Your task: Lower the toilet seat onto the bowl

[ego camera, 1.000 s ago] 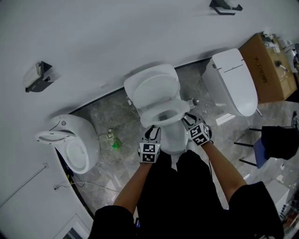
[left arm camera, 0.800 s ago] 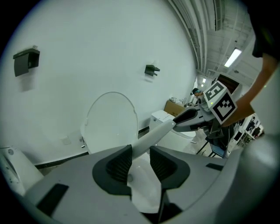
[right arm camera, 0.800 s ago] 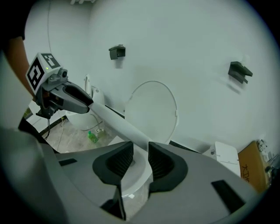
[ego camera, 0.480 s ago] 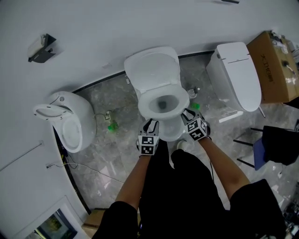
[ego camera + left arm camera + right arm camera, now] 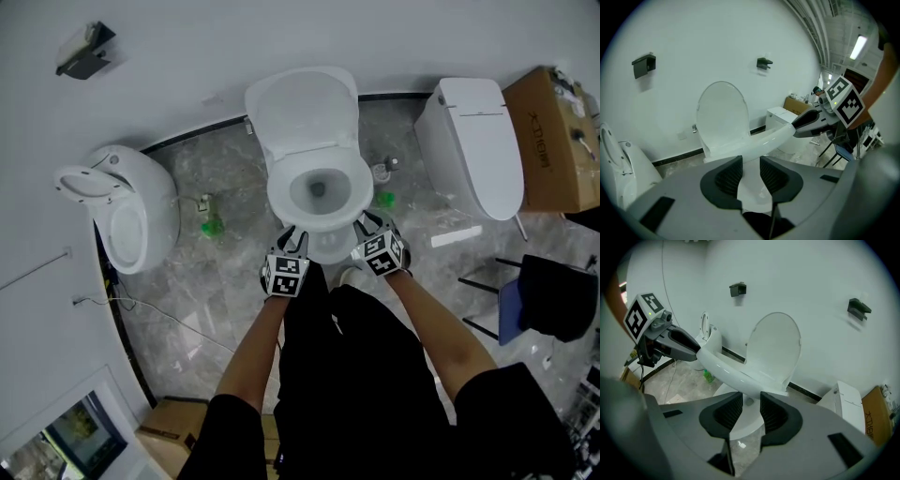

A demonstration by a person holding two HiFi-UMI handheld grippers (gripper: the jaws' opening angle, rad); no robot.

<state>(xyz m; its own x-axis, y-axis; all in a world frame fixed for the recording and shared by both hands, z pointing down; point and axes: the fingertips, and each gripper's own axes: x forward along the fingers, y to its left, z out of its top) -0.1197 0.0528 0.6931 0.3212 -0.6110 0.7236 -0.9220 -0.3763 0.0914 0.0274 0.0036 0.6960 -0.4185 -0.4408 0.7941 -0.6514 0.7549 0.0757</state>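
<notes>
A white toilet stands against the wall with its lid upright. Its seat lies low over the bowl. My left gripper is at the seat's front left, and my right gripper at its front right. In the left gripper view the seat rim runs between the left gripper's pads, which are closing a little on it. In the right gripper view the seat passes between the right gripper's pads. Each view shows the other gripper's tip on the rim.
An open white toilet stands at the left and a closed one at the right, beside a cardboard box. Green bottles lie on the grey floor. A dark chair is at the right. My legs stand just before the bowl.
The seat has come down from a tilted stand toward the bowl, both grippers moving down with it. The head view has swung to look more squarely over the toilet.
</notes>
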